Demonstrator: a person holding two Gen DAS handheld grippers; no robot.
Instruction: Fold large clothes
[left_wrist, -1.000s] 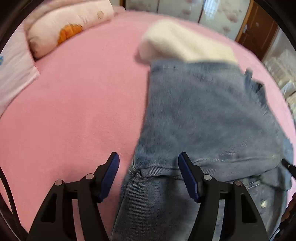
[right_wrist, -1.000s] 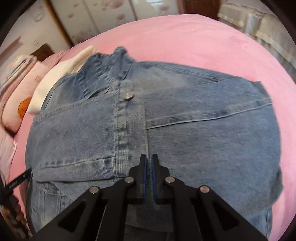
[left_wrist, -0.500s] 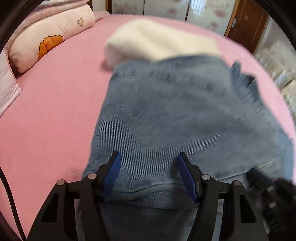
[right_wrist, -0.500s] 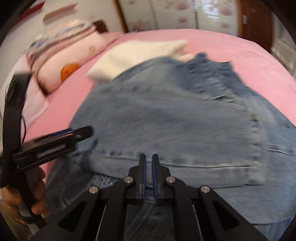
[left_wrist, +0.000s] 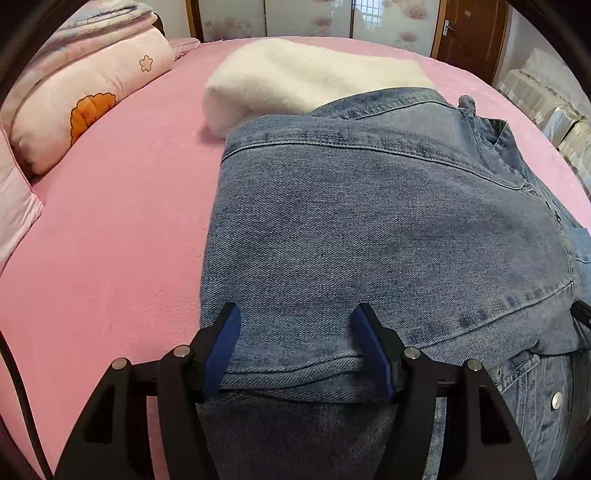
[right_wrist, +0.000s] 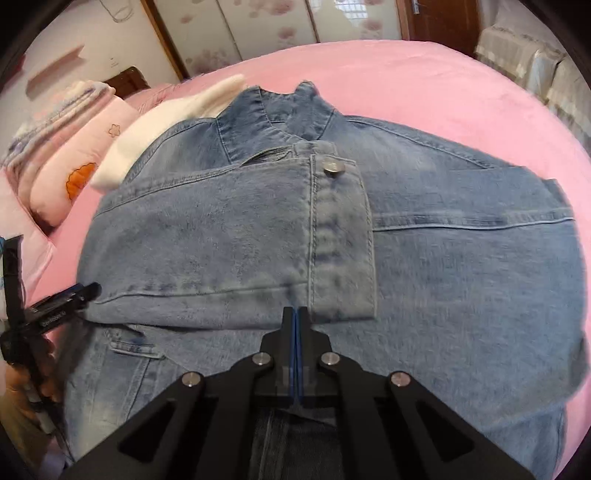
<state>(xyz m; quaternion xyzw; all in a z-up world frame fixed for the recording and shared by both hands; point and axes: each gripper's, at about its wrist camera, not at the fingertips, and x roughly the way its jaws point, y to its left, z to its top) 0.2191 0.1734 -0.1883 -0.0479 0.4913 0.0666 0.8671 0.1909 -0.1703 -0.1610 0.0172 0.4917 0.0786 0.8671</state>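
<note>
Left wrist view: a pink pillow (left_wrist: 88, 107) with an orange motif lies at the far left on the pink bedsheet (left_wrist: 110, 240). Next to the right, a folded white fleece blanket (left_wrist: 295, 81) lies partly under the far edge of the denim jacket (left_wrist: 369, 221), which is spread across the bed's middle and right. The left gripper (left_wrist: 295, 347) stands with its blue-padded fingers (left_wrist: 221, 347) apart, straddling a folded sleeve edge of the jacket; the pads do not press it.

Right wrist view: at the far left, a hand (right_wrist: 22, 391) holds the left gripper's black frame beside the jacket. The jacket lies collar (right_wrist: 280, 110) away, one sleeve folded across the front, its cuff (right_wrist: 340, 240) with a metal button (right_wrist: 333, 167) at centre. The right gripper (right_wrist: 295, 321) has its fingers together just below the cuff; whether cloth is pinched cannot be told.
</note>
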